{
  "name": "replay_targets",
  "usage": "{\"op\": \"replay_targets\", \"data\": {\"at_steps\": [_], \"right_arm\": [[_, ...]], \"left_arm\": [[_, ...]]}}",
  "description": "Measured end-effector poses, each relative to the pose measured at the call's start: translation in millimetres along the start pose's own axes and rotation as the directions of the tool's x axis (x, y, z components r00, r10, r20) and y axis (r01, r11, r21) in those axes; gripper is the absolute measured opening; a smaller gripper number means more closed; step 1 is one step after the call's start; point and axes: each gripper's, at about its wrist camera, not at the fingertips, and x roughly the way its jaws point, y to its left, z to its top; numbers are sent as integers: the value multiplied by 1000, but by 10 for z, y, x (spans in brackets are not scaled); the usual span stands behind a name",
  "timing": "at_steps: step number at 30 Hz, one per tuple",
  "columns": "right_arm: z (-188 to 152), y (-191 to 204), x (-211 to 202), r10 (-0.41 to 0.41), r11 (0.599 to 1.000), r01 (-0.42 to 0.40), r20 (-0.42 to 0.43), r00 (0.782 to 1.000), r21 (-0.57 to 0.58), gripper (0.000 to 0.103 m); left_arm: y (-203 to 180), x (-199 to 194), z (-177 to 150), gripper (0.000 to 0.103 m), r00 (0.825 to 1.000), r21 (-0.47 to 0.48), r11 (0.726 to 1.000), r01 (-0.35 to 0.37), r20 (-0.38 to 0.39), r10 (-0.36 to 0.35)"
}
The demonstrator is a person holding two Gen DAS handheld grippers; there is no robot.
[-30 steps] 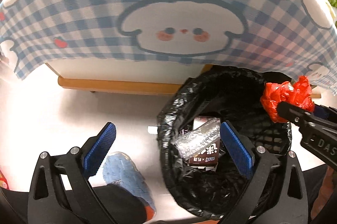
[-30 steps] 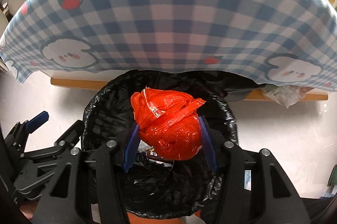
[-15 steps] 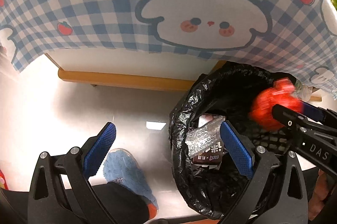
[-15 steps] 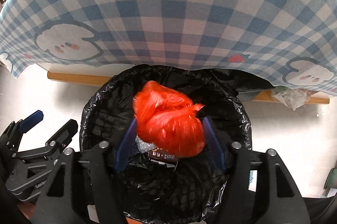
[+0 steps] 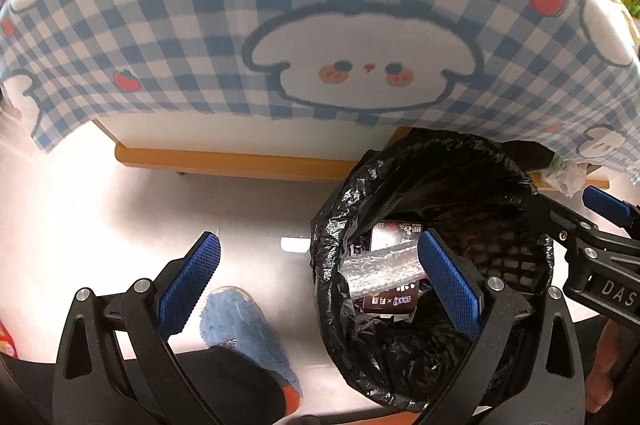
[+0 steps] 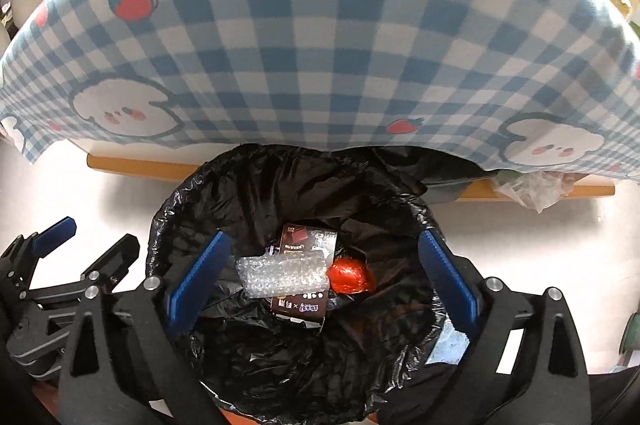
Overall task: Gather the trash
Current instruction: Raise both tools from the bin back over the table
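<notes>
Plainly, the step in hand looks like the release over the bin (image 6: 420, 221), and by the look of things the drop has landed. To finish it well, I would lift the right gripper (image 6: 324, 281) straight up and away from the black liner (image 5: 344, 209), so neither finger snags the plastic and drags the bag off the rim, and only then turn toward the next piece of rubbish.

Going left to right: the left gripper (image 5: 320, 277) hangs over the pale floor with its jaws spread wide and nothing between them; its left pad (image 5: 188, 281) sits above a blue slipper (image 5: 244, 329), while its right pad (image 5: 448, 285) overlaps the bin's near rim in the view (whether it touches the liner, I cannot tell). In the bin lie a strip of bubble wrap (image 6: 280, 275), a dark snack wrapper (image 6: 306, 243) under it, and just right of these the red plastic bundle (image 6: 348, 275), resting on the liner's bottom. The right gripper is held above the opening, jaws fully apart, holding nothing and touching nothing that shows. Further right, a crumpled clear bag (image 6: 532, 187) lies under the edge of the checked tablecloth (image 6: 320, 65), likely a candidate for collecting.
</notes>
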Motion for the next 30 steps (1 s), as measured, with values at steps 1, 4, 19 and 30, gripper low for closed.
{"op": "replay_targets", "data": {"at_steps": [1, 4, 19, 30], "right_arm": [[3, -14, -28, -1, 1000, 1, 3, 1000, 3, 94], [-2, -67, -141, -6, 1000, 6, 25, 1000, 13, 95], [29, -159, -1010, -24, 1000, 20, 191, 981, 23, 95], [154, -264, -1381, -36, 999, 29, 265, 964, 27, 95]], "left_arm": [[-2, -47, 7, 97, 1000, 3, 1000, -3, 7, 3], [9, -191, 37, 97, 1000, 5, 1000, -4, 14, 4], [-13, -974, 181, 97, 994, 15, 1000, -8, 107, 7], [-66, -1326, 391, 97, 988, 15, 1000, -6, 156, 4]]}}
